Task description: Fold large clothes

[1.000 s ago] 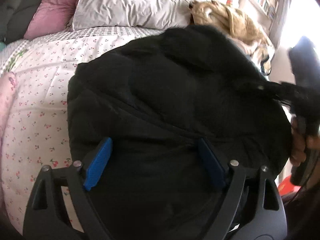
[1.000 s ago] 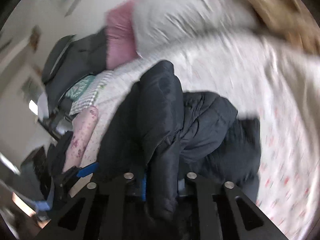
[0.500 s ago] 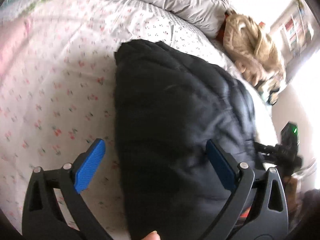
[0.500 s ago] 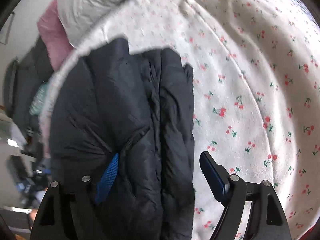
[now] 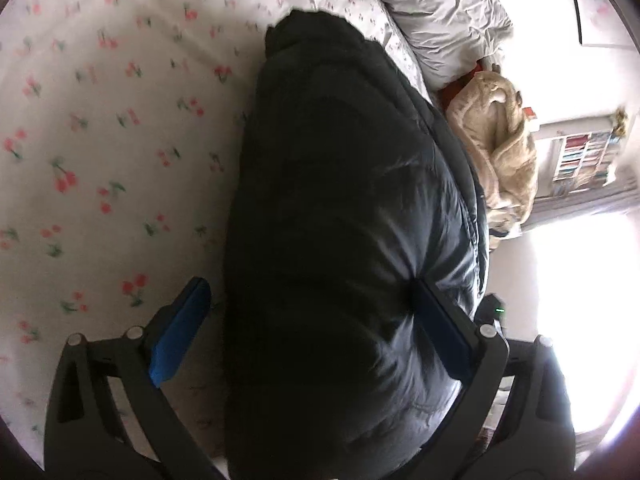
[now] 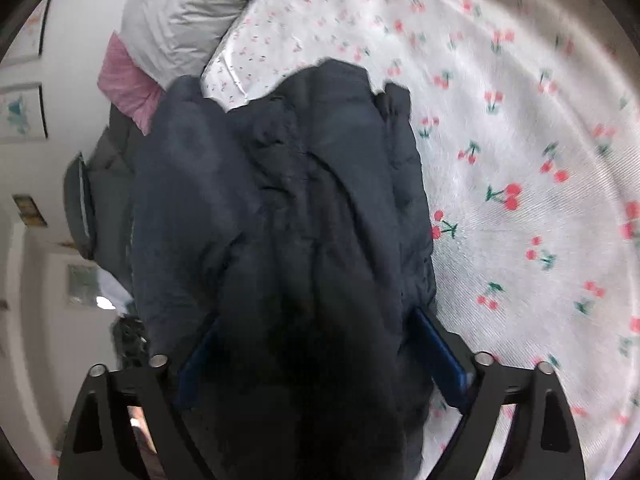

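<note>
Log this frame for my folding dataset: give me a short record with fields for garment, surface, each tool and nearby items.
garment: black puffer jacket, bundled lengthwise on the bed
surface: white cherry-print bedsheet
left tool: open, fingers astride the jacket's near end
right tool: open, jacket bulk between its fingers
nearby: grey pillow, tan plush blanket, pink pillow
fold state: folded over, loosely, not flat
</note>
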`<state>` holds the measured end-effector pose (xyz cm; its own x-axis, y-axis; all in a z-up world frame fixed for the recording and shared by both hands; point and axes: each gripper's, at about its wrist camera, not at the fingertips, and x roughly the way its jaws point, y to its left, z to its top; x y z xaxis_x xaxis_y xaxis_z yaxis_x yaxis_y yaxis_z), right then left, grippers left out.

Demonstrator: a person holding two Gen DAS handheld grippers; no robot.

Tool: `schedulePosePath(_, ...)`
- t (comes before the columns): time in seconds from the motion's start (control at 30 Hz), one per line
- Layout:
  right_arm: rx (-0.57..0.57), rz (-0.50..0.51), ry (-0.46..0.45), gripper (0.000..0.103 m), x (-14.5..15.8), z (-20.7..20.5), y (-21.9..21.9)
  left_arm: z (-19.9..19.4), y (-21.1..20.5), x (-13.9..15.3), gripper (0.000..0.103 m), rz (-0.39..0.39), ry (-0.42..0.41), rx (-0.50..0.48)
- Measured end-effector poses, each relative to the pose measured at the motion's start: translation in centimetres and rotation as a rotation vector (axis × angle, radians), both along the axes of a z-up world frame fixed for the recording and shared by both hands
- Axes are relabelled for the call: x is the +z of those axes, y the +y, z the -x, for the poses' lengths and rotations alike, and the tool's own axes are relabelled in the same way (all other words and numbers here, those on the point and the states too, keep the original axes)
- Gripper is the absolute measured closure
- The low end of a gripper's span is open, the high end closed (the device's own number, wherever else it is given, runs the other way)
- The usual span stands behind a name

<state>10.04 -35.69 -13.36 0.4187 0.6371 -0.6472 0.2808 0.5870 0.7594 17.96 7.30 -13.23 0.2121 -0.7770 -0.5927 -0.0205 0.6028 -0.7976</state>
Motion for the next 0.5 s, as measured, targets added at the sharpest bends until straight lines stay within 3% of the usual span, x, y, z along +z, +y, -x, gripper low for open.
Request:
schedulePosePath(0.17, 0.049, -0.029, -0.066, 0.011, -0.4, -0.8, 1.1, -0.2, -0.6, -1.0, 0.007, 0.039, 0.022, -0.008)
schedulePosePath(0.23, 0.031, -0.062, -0.085, 0.035, -0.3, -1.0, 1.1, -0.2, -0.7, 0.1, 0.021, 0.020, -0.010, 0.012)
schedulePosePath(0.33, -0.001, -0.048, -0.159, 0.062, 1.8, -1.0, 1.9, -0.1, -0.8, 2.1, 0.035, -0.012, -0.083, 0.031)
schedulePosePath(0.5, -0.078, -0.050, -0.277, 0.076, 5.0, 0.9, -0.2, -0.2, -3.1, 6.0, 0.045, -0.006, -0.212, 0.029)
